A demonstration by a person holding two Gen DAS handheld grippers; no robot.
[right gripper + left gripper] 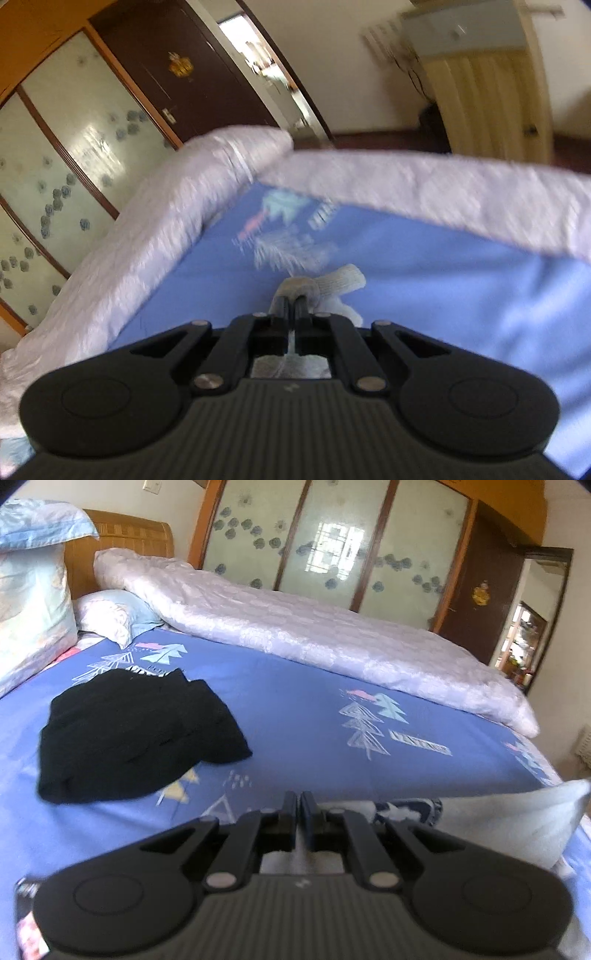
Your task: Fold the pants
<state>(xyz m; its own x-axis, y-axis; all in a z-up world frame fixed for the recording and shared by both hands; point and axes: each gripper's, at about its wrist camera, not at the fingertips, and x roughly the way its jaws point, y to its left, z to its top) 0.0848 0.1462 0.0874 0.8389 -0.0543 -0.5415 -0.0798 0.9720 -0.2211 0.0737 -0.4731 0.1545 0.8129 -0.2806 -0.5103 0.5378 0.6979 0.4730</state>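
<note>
Bedroom scene: a blue tree-patterned bedsheet (295, 686) fills both views, with a pale quilt (332, 638) rolled along the upper part of each frame. Light grey pants (332, 284) lie at lower centre of the right wrist view; the right gripper (291, 301) is clenched on a fold of them. From the left wrist view, more pale fabric (517, 819) lies at lower right, behind the left gripper (298, 797), whose jaws are pressed together; whether cloth is pinched there cannot be told. The pants' long axis cannot be made out. A black garment (136, 734) sits mid-left, well apart. No readable writing appears.
</note>
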